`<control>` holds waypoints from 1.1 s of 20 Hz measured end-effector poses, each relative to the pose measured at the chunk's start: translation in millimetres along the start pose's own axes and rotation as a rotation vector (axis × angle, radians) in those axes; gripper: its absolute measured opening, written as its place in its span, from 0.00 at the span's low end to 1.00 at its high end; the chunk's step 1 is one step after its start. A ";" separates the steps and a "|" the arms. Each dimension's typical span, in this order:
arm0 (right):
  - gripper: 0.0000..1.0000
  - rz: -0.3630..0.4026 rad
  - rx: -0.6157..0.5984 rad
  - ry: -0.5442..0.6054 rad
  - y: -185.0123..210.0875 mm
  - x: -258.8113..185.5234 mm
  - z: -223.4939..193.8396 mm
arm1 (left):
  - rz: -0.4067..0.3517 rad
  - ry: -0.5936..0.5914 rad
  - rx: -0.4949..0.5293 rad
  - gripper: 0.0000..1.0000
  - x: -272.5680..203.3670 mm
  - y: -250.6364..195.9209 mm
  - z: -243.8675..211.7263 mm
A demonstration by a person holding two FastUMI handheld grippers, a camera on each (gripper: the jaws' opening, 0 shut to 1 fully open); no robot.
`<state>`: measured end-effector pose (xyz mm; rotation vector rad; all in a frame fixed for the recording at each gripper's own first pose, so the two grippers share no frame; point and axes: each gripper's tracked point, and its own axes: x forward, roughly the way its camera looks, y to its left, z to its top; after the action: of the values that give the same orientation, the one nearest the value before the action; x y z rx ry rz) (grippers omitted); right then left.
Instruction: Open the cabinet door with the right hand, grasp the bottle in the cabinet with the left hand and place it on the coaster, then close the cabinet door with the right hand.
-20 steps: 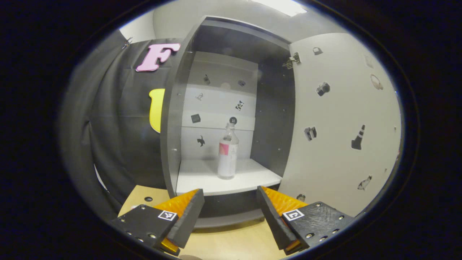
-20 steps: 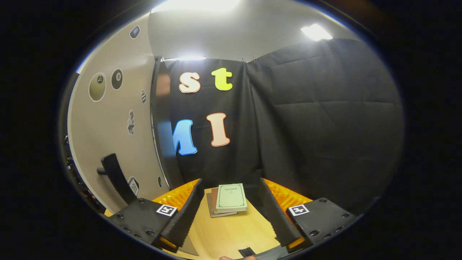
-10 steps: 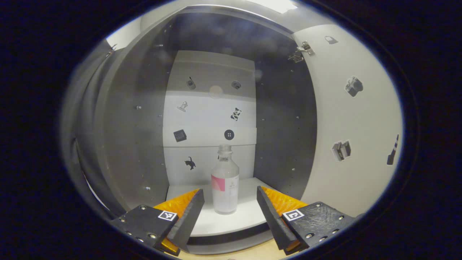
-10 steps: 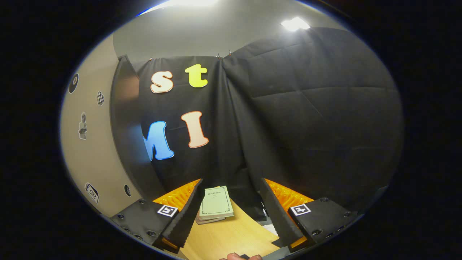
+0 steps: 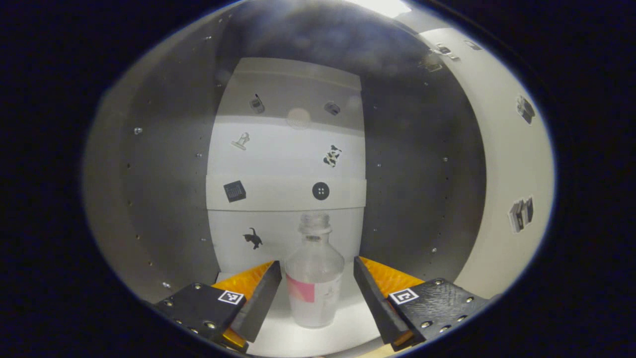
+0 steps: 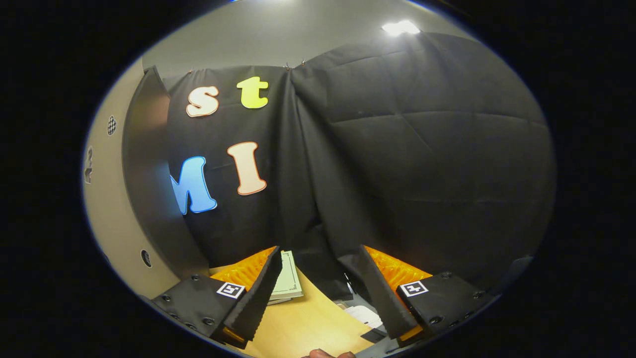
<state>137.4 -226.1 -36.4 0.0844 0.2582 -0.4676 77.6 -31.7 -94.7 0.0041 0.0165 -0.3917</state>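
In the left gripper view a clear capless bottle (image 5: 314, 278) with a pink-and-white label stands upright on the white cabinet shelf (image 5: 343, 330). My left gripper (image 5: 317, 293) is open inside the cabinet, its fingers on either side of the bottle's body with a small gap on each side. The open cabinet door (image 5: 507, 179) hangs at the right, dotted with stickers. In the right gripper view my right gripper (image 6: 318, 293) is open and holds nothing, pointing at the black cloth wall over the wooden table (image 6: 308, 323). The door's outer face (image 6: 112, 219) is at the far left.
Dark cabinet side walls (image 5: 164, 184) close in on both sides of the left gripper, with the white back panel (image 5: 285, 164) behind the bottle. A stack of notebooks (image 6: 287, 283) lies on the table by the right gripper. Someone's fingertip (image 6: 323, 354) shows at the bottom edge.
My left gripper has moved forward into the cabinet until its open fingers flank the bottle. My right gripper has swung to the right, away from the door, so its handle has left the view.
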 end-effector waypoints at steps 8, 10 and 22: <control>0.98 0.011 -0.061 0.033 8.4 16.9 -7.0 | -0.013 0.003 -0.016 0.90 7.8 -2.7 -2.0; 0.98 0.020 -0.071 0.040 11.7 19.7 -9.1 | -0.010 0.013 -0.016 0.90 9.4 -2.4 -4.7; 0.98 0.042 -0.040 0.095 24.0 27.5 -31.6 | 0.000 0.046 -0.025 0.74 5.3 0.0 -9.2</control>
<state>164.8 -212.3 -73.6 0.0730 0.3587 -0.4169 82.3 -33.7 -103.9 -0.0119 0.0666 -0.3913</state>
